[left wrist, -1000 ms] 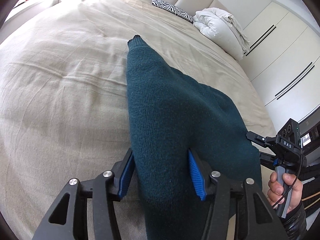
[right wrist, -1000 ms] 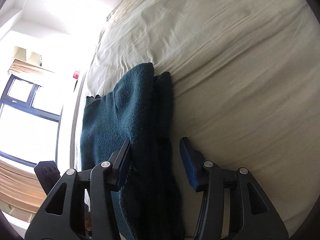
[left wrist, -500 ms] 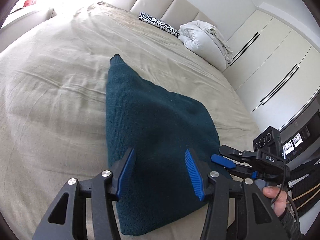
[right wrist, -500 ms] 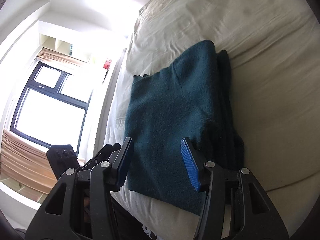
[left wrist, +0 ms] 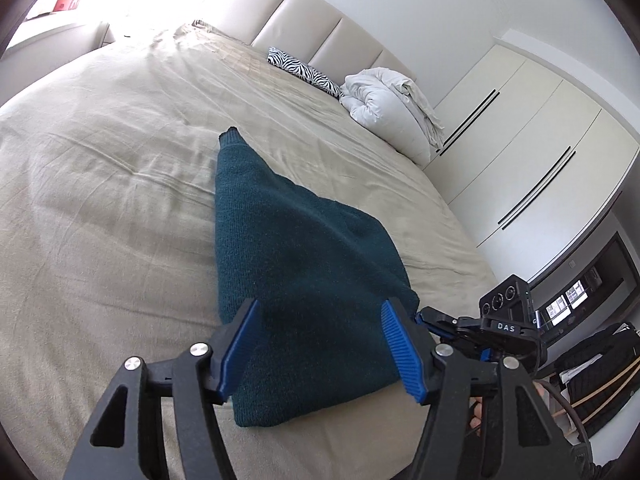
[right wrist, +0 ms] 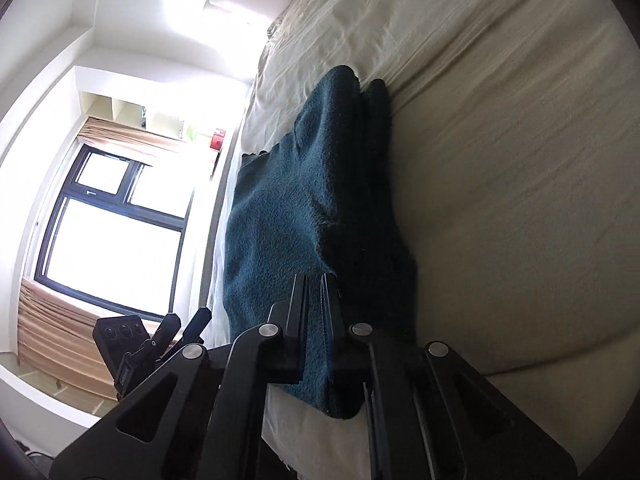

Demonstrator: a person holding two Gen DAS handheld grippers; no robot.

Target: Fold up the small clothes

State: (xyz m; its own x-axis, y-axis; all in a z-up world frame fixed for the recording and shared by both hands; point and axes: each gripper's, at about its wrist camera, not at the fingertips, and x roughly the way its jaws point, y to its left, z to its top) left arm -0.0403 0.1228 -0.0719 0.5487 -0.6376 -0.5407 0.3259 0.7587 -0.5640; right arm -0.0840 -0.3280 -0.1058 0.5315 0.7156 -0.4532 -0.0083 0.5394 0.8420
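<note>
Left wrist view: folded teal sweater (left wrist: 304, 280) lies on the beige bed (left wrist: 100, 200), the left tongs (left wrist: 320, 352) just spreading wider above it, touching nothing. The right tongs (right wrist: 316, 312) have just closed, pinching the sweater's near edge.

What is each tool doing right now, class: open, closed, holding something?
Left tool: open, jaws just widened, above the teal sweater, not gripping it.
Right tool: jaws just closed; any pinch on the sweater's edge cannot be told.

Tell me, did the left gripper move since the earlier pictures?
Yes. The left gripper has backed off the green sweater, whose near edge now shows on the bed. Its jaws have just been opening, gripping nothing.
</note>
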